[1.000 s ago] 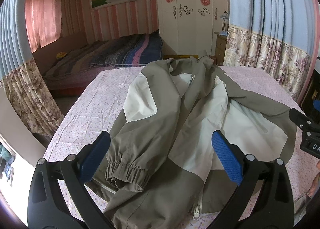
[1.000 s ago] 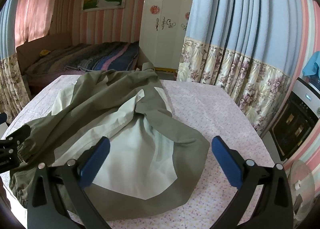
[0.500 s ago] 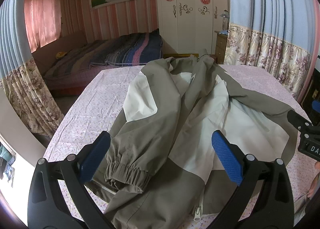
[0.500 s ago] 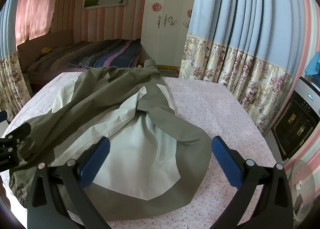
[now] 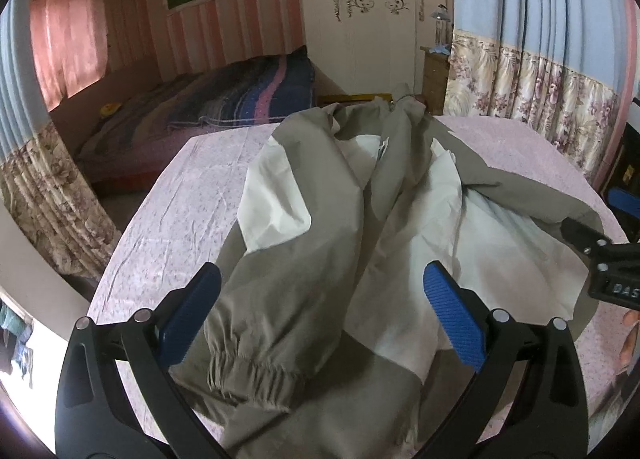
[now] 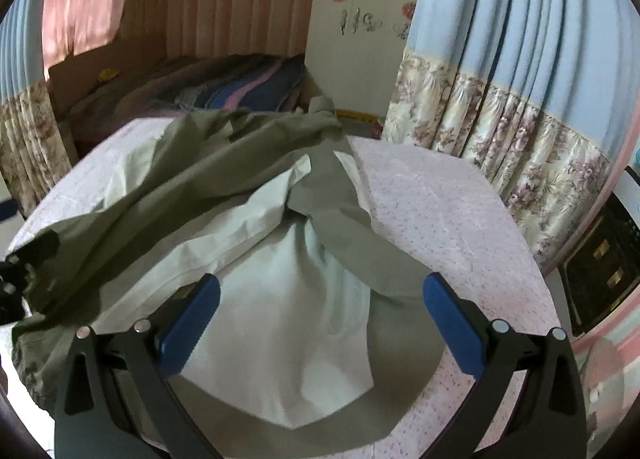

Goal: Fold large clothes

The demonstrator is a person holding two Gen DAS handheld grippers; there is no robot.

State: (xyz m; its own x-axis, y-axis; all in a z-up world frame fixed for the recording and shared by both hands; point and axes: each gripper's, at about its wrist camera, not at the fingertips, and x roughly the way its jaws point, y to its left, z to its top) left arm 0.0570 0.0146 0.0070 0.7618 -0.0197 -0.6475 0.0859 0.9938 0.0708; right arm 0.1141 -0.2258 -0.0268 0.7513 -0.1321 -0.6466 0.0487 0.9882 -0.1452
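1. Lying rumpled across the table [image 5: 172, 215], the jacket [image 5: 304, 243] is olive-grey with pale cream panels; its collar end points to the far edge and its hem lies at the near edge.
2. Left gripper [image 5: 322, 309]: jaws spread wide, blue pads [image 5: 190, 309] apart, nothing between them. It hangs over the near left part of the jacket.
3. Elastic cuff [image 5: 252, 373] of one sleeve sits bunched just in front of the left gripper, resting on top of the jacket body.
4. Right gripper [image 6: 320, 319]: jaws likewise spread wide and holding nothing. It hangs over the near right part of the jacket, above a cream panel [image 6: 296, 299] bordered by an olive hem.
5. Right wrist view is somewhat blurred; whether either tool touches the fabric cannot be told.
6. In the left wrist view the right gripper's black frame shows at the far right edge, beside the jacket's right border.
7. Tablecloth [image 6: 440, 219] is pale pink with a small print; it shows bare on the left and right of the jacket.
8. Beyond the table: a bed [image 5: 224, 107] with a striped blanket to the far left, a white wardrobe [image 5: 368, 19] at the far centre, blue and floral curtains [image 6: 520, 99] on the right.
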